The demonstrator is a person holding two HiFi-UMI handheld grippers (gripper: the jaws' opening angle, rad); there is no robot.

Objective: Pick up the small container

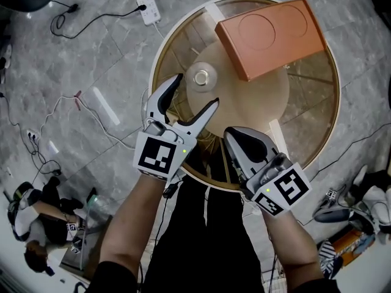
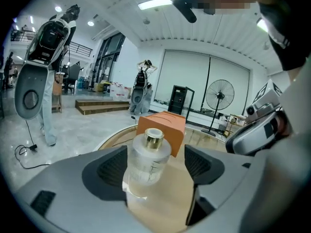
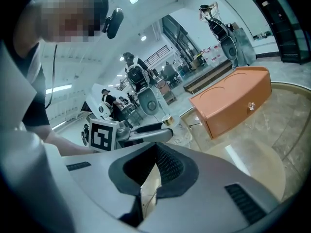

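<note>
An orange box (image 1: 272, 36) lies on the round glass table (image 1: 317, 133) just behind the small container (image 1: 202, 77), and nothing bars the way. The container stands upright between the spread jaws of the left gripper (image 1: 196, 91), pads clear of it. The right gripper (image 1: 235, 137) is clenched on nothing, nearby

One round counter (image 1: 308, 124) carries one small container (image 1: 203, 77), at 9 o'clock from the counter's centre, and one orange box (image 1: 272, 36), at 1 o'clock. Two claws are counted: one left claw (image 1: 196, 91) and one right claw (image 1: 231, 134). One power strip (image 1: 148, 6) lies on the floor at 10 o'clock. One standing fan (image 2: 219, 95) appears in the left gripper view.
</note>
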